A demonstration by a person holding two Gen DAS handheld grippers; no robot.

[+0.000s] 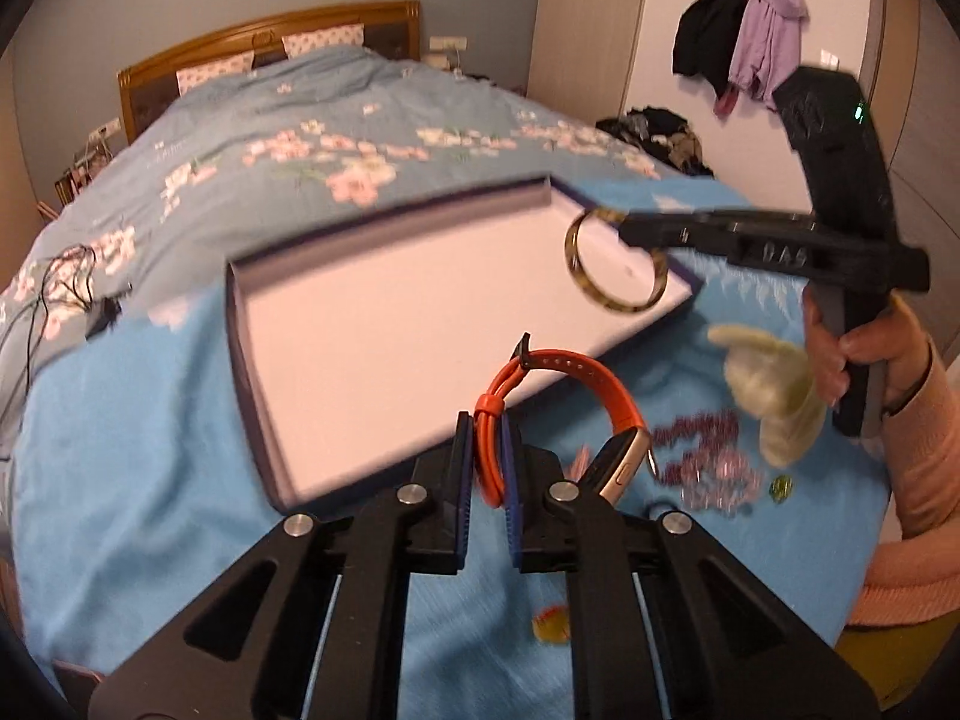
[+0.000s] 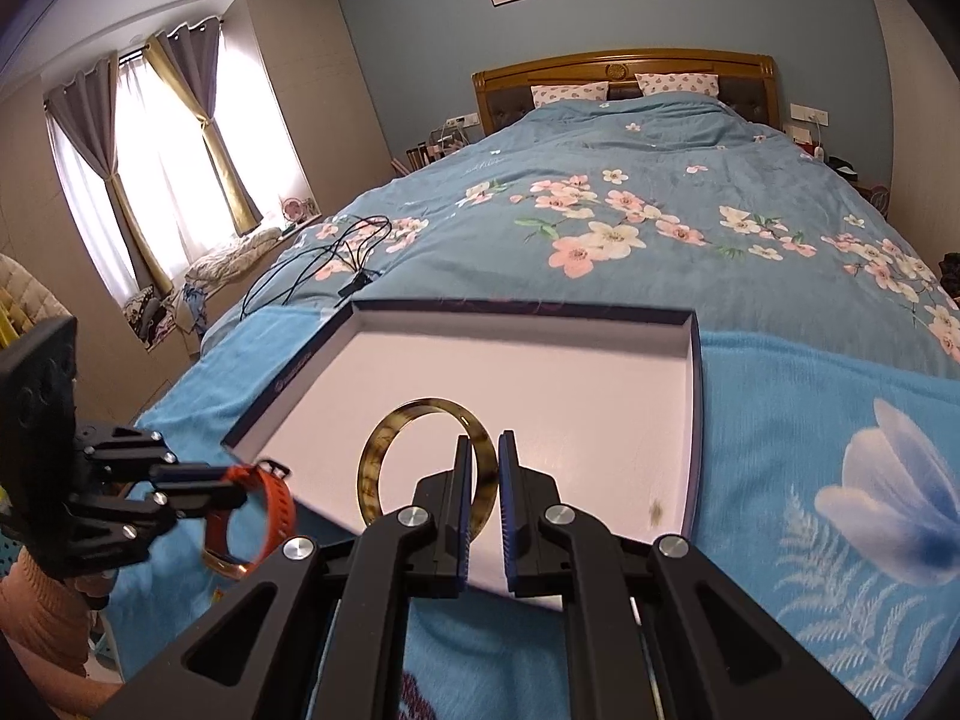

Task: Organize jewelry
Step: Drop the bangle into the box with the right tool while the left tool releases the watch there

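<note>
The left gripper (image 1: 486, 450) is clamped tight on the strap of an orange watch (image 1: 558, 414), held in the air just off the near edge of the open tray (image 1: 264, 396), its band looped upright with the gold case hanging low on the right. To the right, the right gripper (image 2: 480, 468) pinches the rim of a tortoiseshell bangle (image 2: 384, 450) above the tray's pale floor, ring standing on edge with its opening facing sideways. The raised letters on the right gripper's side are too blurred to read.

bed (image 2: 660, 228) floral quilt | black cable (image 2: 324, 270) on it | curtains (image 2: 180, 138) | jackets (image 1: 744, 42) hanging
</note>
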